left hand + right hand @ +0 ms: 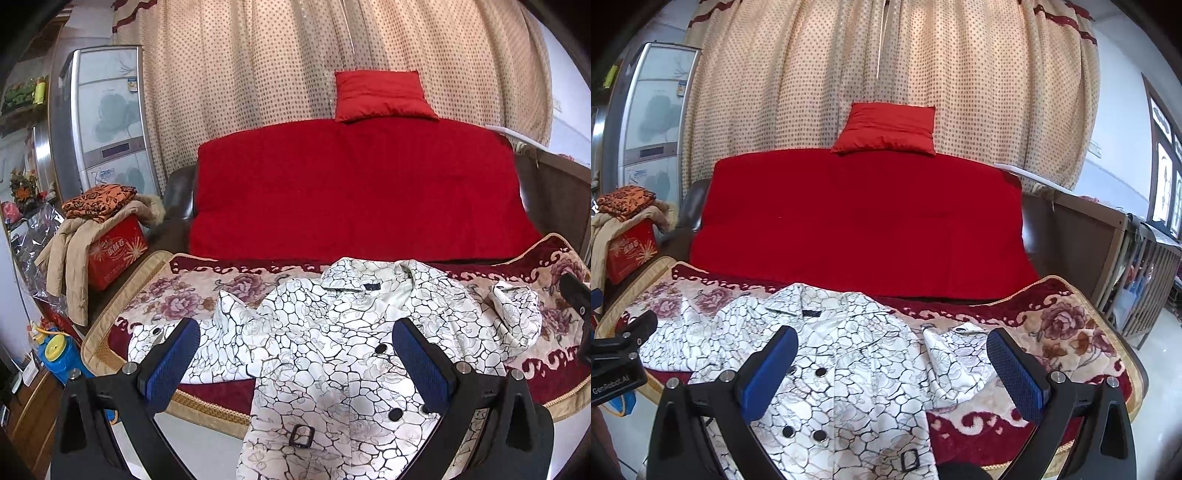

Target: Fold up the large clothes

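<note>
White coat (332,354) on blanket (177,299); red box (114,254) under clothes (99,201).

Left claw (295,354) black frame, blue ribbed pads, silver screws, right claw (892,363) alike

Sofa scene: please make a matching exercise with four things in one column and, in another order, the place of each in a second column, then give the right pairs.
Things:
1. white patterned coat
2. red cushion
3. orange patterned cloth
4. red box

Places:
A. on top of the sofa back, before the dotted curtain
B. spread on the floral blanket, hem over the front edge
C. left of the sofa, under a beige jacket
D. top of the pile at the left

Pairs: 1-B, 2-A, 3-D, 4-C
</note>
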`<state>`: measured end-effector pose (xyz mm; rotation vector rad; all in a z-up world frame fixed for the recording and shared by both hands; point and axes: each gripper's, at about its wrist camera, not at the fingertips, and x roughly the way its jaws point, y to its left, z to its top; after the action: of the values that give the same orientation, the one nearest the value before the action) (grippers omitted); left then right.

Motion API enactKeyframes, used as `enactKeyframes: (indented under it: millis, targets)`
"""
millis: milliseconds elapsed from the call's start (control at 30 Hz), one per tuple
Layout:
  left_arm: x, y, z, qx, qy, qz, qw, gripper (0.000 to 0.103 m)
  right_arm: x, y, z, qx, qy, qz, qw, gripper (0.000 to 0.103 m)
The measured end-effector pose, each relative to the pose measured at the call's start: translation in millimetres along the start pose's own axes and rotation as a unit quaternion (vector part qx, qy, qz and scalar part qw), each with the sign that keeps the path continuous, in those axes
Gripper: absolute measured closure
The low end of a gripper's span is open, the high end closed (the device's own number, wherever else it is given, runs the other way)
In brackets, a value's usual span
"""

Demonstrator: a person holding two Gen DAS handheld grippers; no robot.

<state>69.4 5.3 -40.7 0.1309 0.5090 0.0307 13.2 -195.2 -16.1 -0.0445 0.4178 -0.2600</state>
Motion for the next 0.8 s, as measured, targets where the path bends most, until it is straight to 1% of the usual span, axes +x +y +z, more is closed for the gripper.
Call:
enactKeyframes:
  millis: [400,500,567,633,667,700,733,800]
  targets:
    - [45,-22,6,0.013,0.035,0.002,0.9993,0.0,52,-24,6,0.016,0.019,-0.014,1.0,0.0]
    - [60,-27,5,0.015,0.052,-0.004,0.9985,0.0,68,-30,5,0.018,0.026,-0.017,0.999,0.0]
    - [74,-31,3,0.014,0.075,-0.012,0.997,0.0,86,-38,3,0.019,0.04,-0.016,0.999,0.0]
    - [88,-32,-1,0.014,0.099,-0.021,0.9947,0.0,115,-56,-1,0.038,0.069,0.003,0.997,0.0]
    - [97,-33,-4,0.015,0.114,-0.026,0.993,0.0,128,-68,-4,0.053,0.081,0.021,0.995,0.0]
    - [102,-34,-7,0.016,0.123,-0.026,0.992,0.0,153,-90,-9,0.08,0.105,0.05,0.99,0.0]
    - [108,-35,-10,0.017,0.132,-0.025,0.9908,0.0,172,-106,-14,0.102,0.128,0.06,0.985,0.0]
    - [120,-37,-15,0.019,0.148,-0.023,0.9885,0.0,214,-146,-30,0.166,0.174,0.082,0.967,0.0]
